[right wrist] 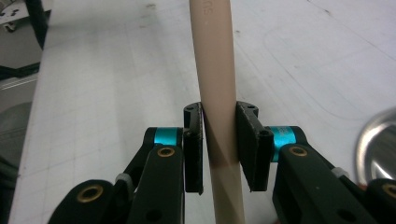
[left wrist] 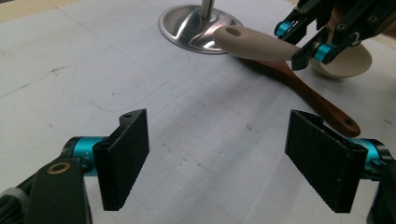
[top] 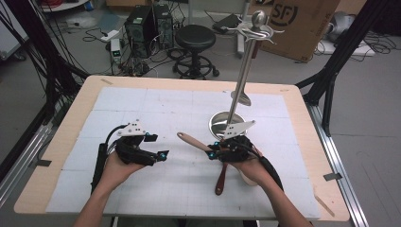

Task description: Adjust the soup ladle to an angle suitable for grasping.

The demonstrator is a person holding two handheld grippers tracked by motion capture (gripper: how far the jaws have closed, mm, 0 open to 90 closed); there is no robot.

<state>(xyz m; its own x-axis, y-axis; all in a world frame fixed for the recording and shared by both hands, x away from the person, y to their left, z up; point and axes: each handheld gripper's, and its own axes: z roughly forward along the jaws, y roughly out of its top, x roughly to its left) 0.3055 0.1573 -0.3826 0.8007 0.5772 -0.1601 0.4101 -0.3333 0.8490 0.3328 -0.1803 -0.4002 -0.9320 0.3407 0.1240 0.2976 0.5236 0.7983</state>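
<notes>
The letters "SF" were printed on the cardboard box [top: 302,23]; faint letters, perhaps "S", were seen on the beige handle [right wrist: 212,60].

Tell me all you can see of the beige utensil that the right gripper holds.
The beige utensil looks like matte plastic or silicone. Its long rounded handle has a hanging hole near the end and points toward the table's middle. The right gripper is shut on the handle. Its pale bowl-shaped head sits under the hand. A brown wooden utensil lies beneath it.

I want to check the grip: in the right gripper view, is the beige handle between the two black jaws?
Yes, the right tool has its jaws closed on either side of the beige handle.
</notes>
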